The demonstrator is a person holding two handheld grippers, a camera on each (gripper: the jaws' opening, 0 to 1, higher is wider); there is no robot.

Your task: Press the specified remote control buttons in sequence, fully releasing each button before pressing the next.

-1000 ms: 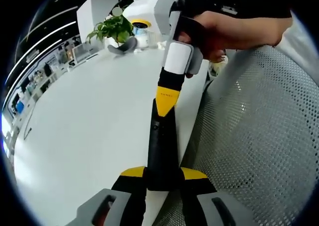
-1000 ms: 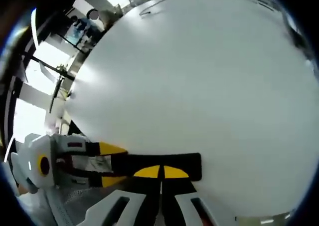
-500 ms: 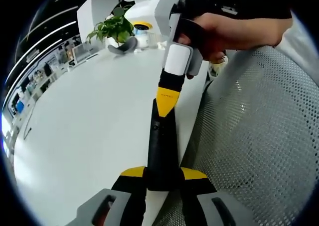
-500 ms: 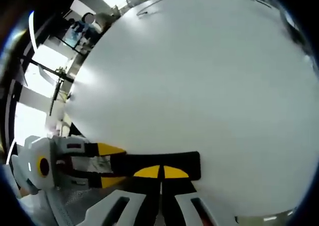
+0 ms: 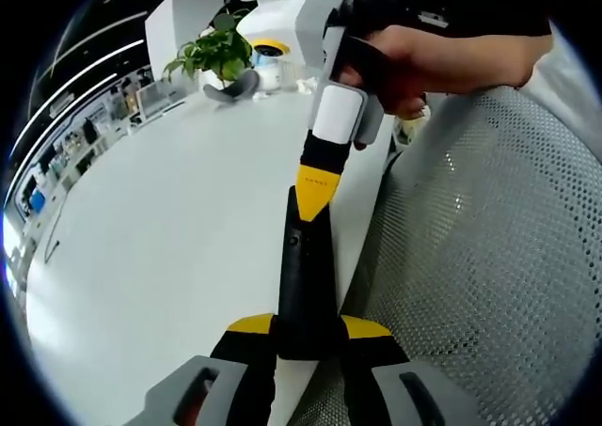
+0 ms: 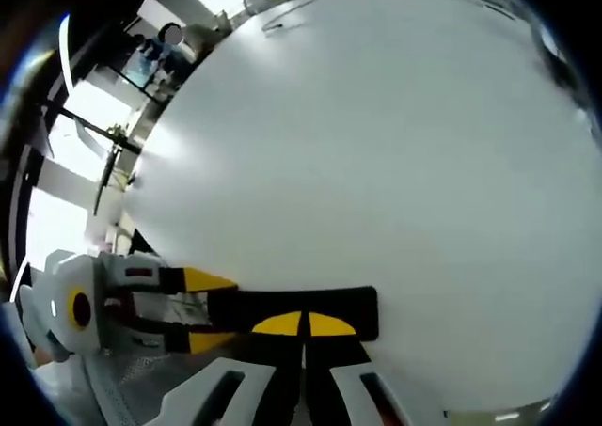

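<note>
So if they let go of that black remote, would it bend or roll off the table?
Probably neither. The remote looks like a straight, stiff bar held at one end between the left gripper fingers, with no sag. Its flat shape suggests it would lie still, not roll. It sits near the table edge, so it might slip off.

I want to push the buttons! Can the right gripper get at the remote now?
Probably yes. The right gripper has its shut jaws tip-down on the remote, which the left gripper holds. Nothing sits between them over the white table.
</note>
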